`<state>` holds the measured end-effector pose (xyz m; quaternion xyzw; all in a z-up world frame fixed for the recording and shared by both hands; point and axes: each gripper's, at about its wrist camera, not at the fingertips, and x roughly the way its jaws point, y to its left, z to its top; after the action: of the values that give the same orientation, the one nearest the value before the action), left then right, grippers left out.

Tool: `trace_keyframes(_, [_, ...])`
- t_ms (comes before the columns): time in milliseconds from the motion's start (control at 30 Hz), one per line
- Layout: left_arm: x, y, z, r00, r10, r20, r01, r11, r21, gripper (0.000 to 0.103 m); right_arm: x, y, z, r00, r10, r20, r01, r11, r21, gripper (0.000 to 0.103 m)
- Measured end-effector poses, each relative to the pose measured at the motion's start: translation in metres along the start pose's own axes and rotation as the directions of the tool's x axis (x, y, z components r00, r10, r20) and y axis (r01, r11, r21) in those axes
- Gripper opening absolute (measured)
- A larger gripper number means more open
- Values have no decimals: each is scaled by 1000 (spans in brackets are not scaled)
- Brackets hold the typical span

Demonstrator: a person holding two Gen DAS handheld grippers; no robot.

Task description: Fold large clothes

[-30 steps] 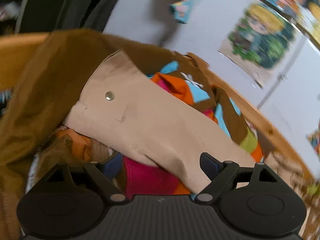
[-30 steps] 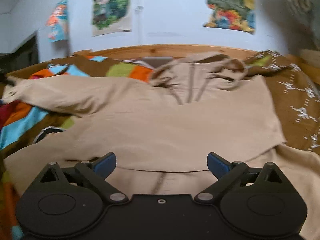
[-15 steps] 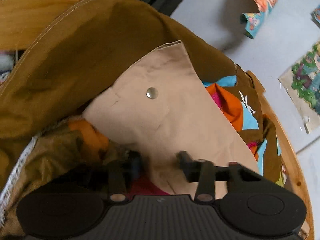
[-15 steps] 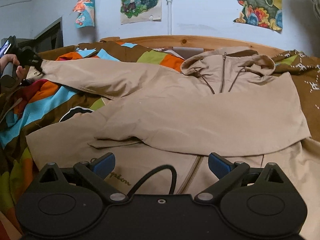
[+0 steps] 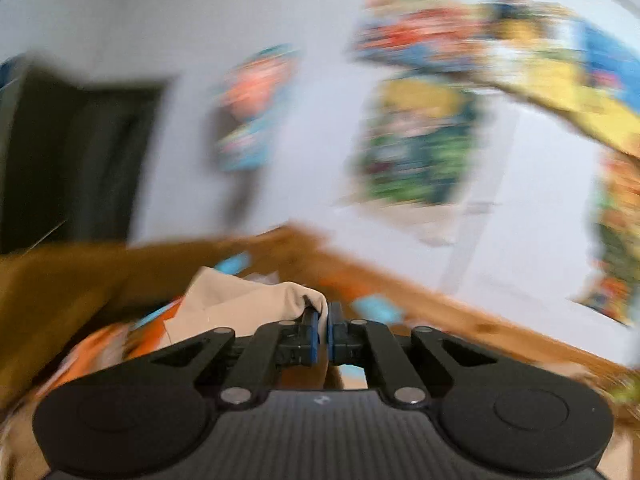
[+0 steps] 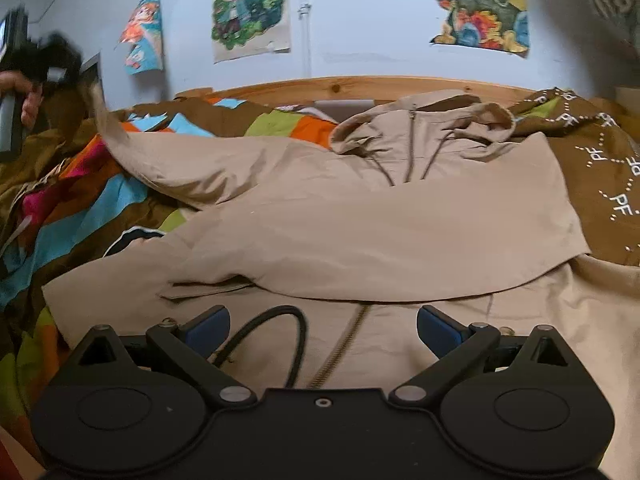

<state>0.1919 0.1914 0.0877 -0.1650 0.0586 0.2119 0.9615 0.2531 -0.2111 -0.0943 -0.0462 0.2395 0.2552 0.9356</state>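
Two grippers: one closed on cloth, one spread and empty.
Garment: a large beige hooded zip-front jacket of thin woven cloth, lying front-up on a brown, orange and blue patchwork bedspread before a light wooden headboard; the hood lies toward the headboard, the hem nearest the right wrist camera.
Folds present: one sleeve lies across the chest; the other sleeve stretches out to the side and rises at its cuff.
Handling (judged): light, limp, creases easily, and probably somewhat slick; it should drape from any held point, so cuffs, hem corners and shoulder seams look like the best holds.
Left gripper: blue pads pressed together, pinching the end of the beige sleeve, lifted clear of the bedspread; this view is heavily motion-blurred. In the right wrist view it appears as a dark blur beside a hand.
Right gripper: jaws wide apart, holding nothing, hovering low over the hem by the metal zip; contact cannot be told.
Black cable loop: lies between its jaws.
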Motion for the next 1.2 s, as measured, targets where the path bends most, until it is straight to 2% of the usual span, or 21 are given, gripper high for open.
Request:
trace_keyframes(67, [-2,-34,5,987,-159,-6,159,984,84,3,-3,-5,0,1000,-21,11,21,1000,5,100])
trace_keyframes(167, [0,-89,0,921,-384,-64,389,899,200,3,-8,-17,0,997,-74,37,74,997,24,100])
trace_keyframes(233, [1,-124,-13,853,-502,-143,522,815,253,3,-12,-30,0,991,-123,49,120,992,49,100])
trace_keyframes(333, [5,-169,-50,746,-599,-291,666,680,308,3,-19,-52,-3,979,-199,50,194,977,92,100])
trace_keyframes(400, [5,-191,-86,671,-617,-412,741,582,335,3,-27,-68,-7,967,-250,45,243,962,122,100])
trace_keyframes(467, [4,-207,-129,600,-586,-545,798,487,354,3,-33,-82,-12,957,-289,34,282,949,144,100])
trace_keyframes(533, [1,-213,-168,549,-524,-651,831,429,356,4,-40,-94,-19,947,-320,17,313,936,162,100])
trace_keyframes(567, [-4,-213,-187,527,-490,-694,842,412,348,6,-42,-100,-22,943,-332,8,326,930,169,100])
trace_keyframes(633, [-11,-208,-215,488,-440,-753,856,407,317,9,-44,-106,-26,937,-349,-7,344,922,177,100])
trace_keyframes(667, [-14,-201,-224,474,-431,-768,860,415,298,17,-45,-109,-27,935,-355,-13,351,919,178,100])
trace_keyframes(700, [-14,-195,-228,464,-428,-776,861,425,280,36,-45,-110,-29,934,-358,-18,355,918,177,100])
trace_keyframes(733, [-16,-186,-229,460,-435,-774,858,441,263,47,-44,-111,-30,934,-357,-23,356,918,174,100])
trace_keyframes(767, [-19,-175,-228,459,-448,-767,855,458,244,63,-43,-111,-30,934,-355,-26,354,919,171,100])
trace_keyframes(800, [-21,-164,-225,454,-467,-759,852,478,215,69,-41,-110,-29,936,-352,-27,352,921,168,100])
trace_keyframes(867, [-24,-143,-214,432,-496,-753,845,515,146,70,-34,-106,-24,942,-335,-27,335,930,152,100])
trace_keyframes(900, [-28,-135,-210,432,-507,-746,839,528,127,73,-32,-101,-21,945,-326,-23,326,935,139,100])
trace_keyframes(933, [-28,-130,-202,446,-513,-733,827,550,118,74,-29,-96,-16,949,-315,-16,315,941,121,100])
trace_keyframes(1000, [-26,-108,-188,501,-498,-708,776,620,114,76,-20,-84,-3,963,-270,5,269,960,81,100])
trace_keyframes(1067, [-17,-87,-181,571,-444,-691,697,706,122,76,-9,-72,14,982,-187,25,186,981,47,99])
trace_keyframes(1167, [10,-60,-173,695,-272,-666,504,844,181,76,14,-52,39,1000,-8,22,8,1000,4,96])
trace_keyframes(1200, [23,-54,-170,728,-202,-655,426,882,200,76,23,-45,47,999,46,16,-46,999,-13,96])
